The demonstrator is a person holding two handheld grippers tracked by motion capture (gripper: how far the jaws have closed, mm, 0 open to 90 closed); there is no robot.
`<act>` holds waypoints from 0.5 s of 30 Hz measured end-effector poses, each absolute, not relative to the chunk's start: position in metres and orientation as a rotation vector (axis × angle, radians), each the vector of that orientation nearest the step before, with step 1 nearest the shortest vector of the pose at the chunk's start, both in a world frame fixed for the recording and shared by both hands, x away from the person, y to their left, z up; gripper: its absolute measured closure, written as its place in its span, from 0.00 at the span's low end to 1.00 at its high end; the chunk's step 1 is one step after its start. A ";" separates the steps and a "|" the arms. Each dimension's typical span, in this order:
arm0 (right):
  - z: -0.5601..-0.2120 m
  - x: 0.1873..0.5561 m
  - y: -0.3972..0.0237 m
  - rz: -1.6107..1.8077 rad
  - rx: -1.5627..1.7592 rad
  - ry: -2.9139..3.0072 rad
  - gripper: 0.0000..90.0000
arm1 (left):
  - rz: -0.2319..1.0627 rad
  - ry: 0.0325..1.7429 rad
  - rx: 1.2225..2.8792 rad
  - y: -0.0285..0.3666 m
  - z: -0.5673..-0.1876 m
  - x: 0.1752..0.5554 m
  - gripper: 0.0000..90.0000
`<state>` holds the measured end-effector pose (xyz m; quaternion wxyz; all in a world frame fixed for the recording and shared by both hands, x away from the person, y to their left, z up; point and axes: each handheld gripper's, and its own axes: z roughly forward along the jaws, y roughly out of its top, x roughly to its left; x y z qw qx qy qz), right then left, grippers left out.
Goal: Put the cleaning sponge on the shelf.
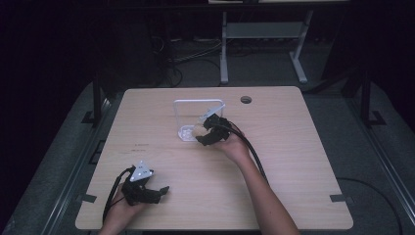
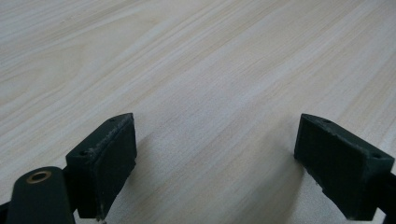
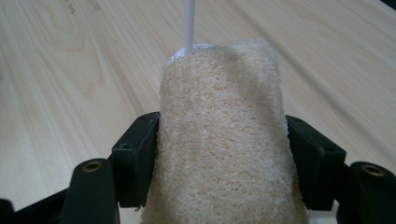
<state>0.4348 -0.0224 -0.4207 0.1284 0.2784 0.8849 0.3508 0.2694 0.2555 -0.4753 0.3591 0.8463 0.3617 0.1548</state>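
We see the right tongs (image 3: 219, 154) clamped on a loofah (image 3: 219, 140) at the white rack (image 1: 188, 117) mid-desk (image 1: 293, 161). The left tongs (image 2: 215, 163) rest open and empty near the desk's front edge.

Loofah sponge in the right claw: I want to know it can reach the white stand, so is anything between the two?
Nothing visible blocks it. The right claw is shut on the loofah sponge, whose far end is already right at the white stand, with only bare table around them.
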 end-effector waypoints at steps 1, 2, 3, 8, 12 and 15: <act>-0.421 0.436 -0.021 1.019 0.806 2.570 0.36 | 0.399 0.933 2.183 0.256 -0.475 0.269 0.14; -0.422 0.437 -0.018 1.016 0.807 2.573 0.36 | 0.399 0.933 2.183 0.256 -0.475 0.269 0.14; -0.423 0.438 -0.017 1.010 0.802 2.575 0.36 | 0.399 0.933 2.183 0.256 -0.475 0.269 0.14; -0.427 0.445 -0.007 0.980 0.783 2.580 0.36 | 0.400 0.932 2.184 0.256 -0.475 0.269 0.14; -0.430 0.449 -0.003 0.976 0.788 2.578 0.36 | 0.400 0.932 2.184 0.256 -0.475 0.269 0.14; -0.433 0.451 -0.001 0.969 0.793 2.583 0.36 | 0.399 0.932 2.183 0.256 -0.475 0.269 0.14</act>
